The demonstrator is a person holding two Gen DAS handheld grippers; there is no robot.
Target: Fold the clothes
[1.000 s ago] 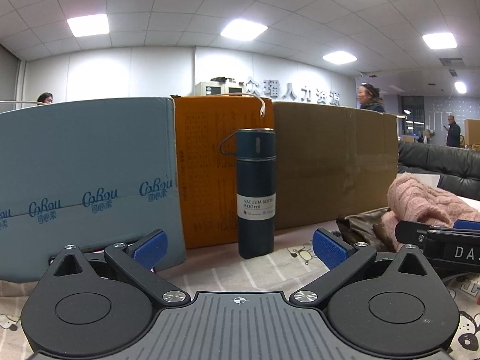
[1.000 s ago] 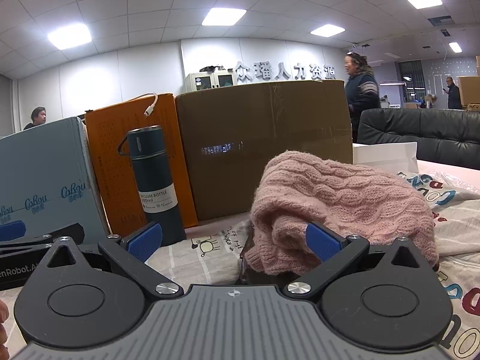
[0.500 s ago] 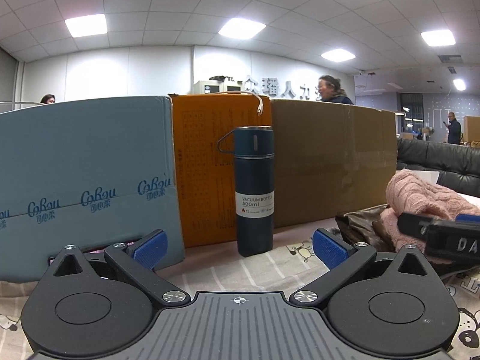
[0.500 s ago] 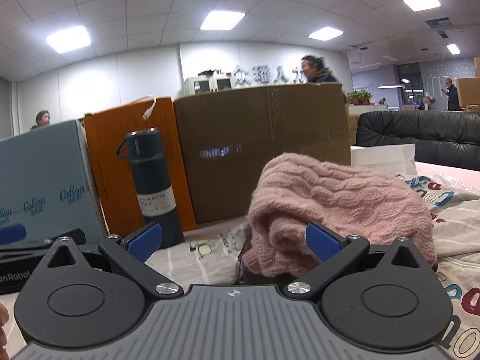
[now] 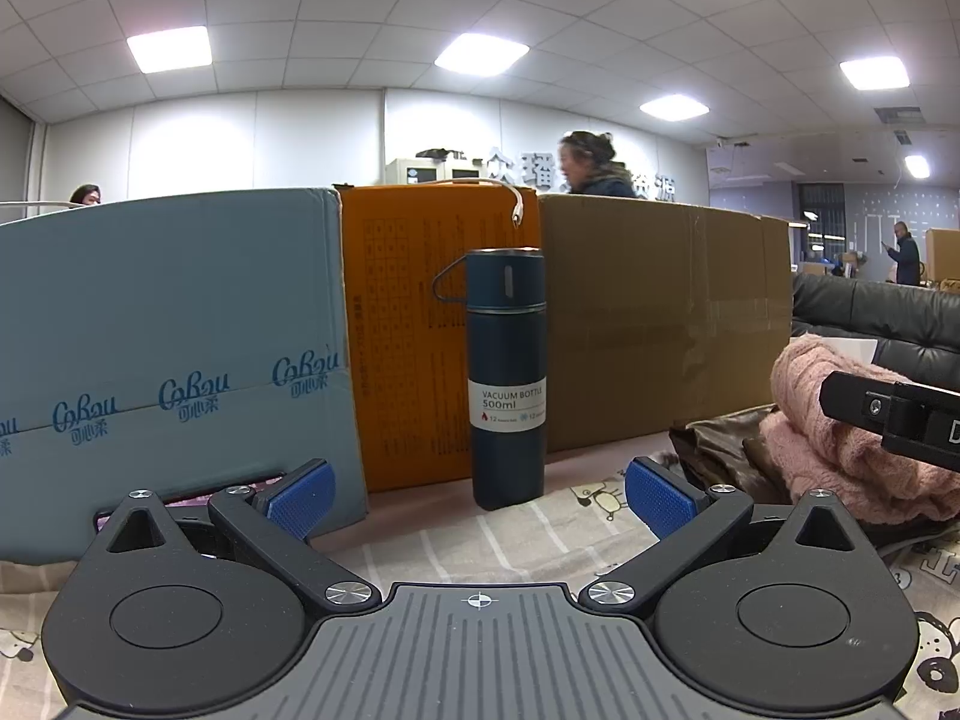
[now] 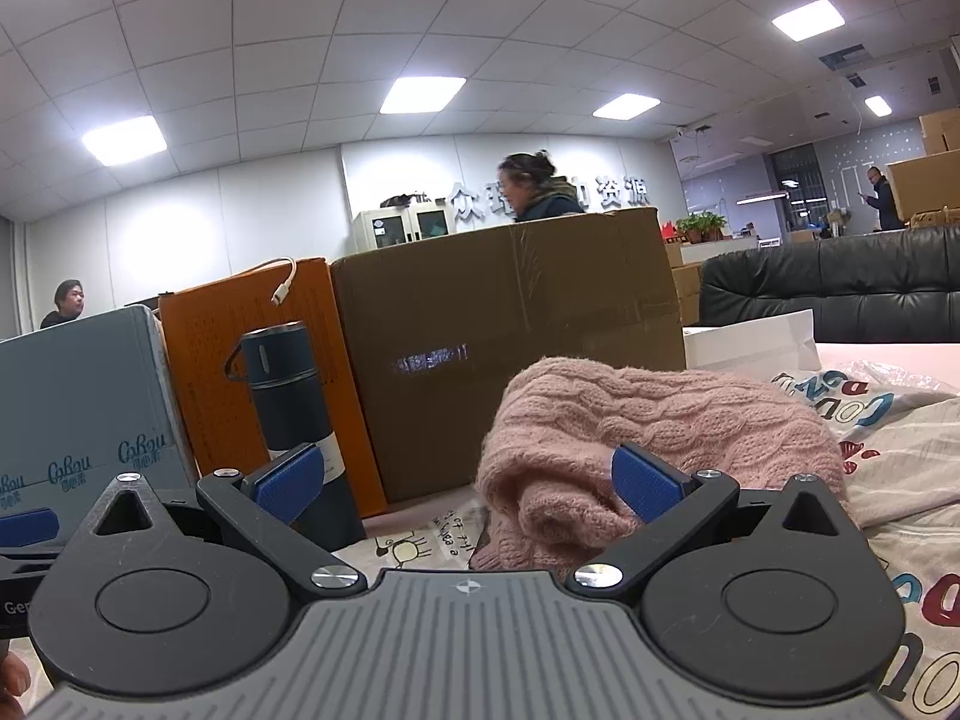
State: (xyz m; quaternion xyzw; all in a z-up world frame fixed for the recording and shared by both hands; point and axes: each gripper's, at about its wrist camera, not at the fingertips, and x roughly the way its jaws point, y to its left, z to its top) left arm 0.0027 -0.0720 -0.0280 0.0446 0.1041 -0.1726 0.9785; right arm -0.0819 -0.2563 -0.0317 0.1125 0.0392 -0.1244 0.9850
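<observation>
A pink cable-knit sweater [image 6: 648, 420] lies bunched on the printed cloth, just ahead of my right gripper [image 6: 468, 483], which is open and empty. The sweater also shows at the right of the left wrist view [image 5: 840, 450], resting on a dark brown garment [image 5: 726, 450]. A white printed garment [image 6: 900, 456] lies to the sweater's right. My left gripper [image 5: 477, 498] is open and empty, low over the cloth, facing a dark blue vacuum bottle [image 5: 507, 378].
A grey-blue box [image 5: 168, 348], an orange box [image 5: 408, 330] and a brown cardboard box [image 5: 660, 318] stand in a row behind the bottle. A black sofa [image 6: 840, 282] is at the far right. A person walks behind the boxes.
My right gripper has risen and tilted, so the sweater sits lower in its view. In the left view the other gripper has shifted right. The person behind the boxes has walked left.
</observation>
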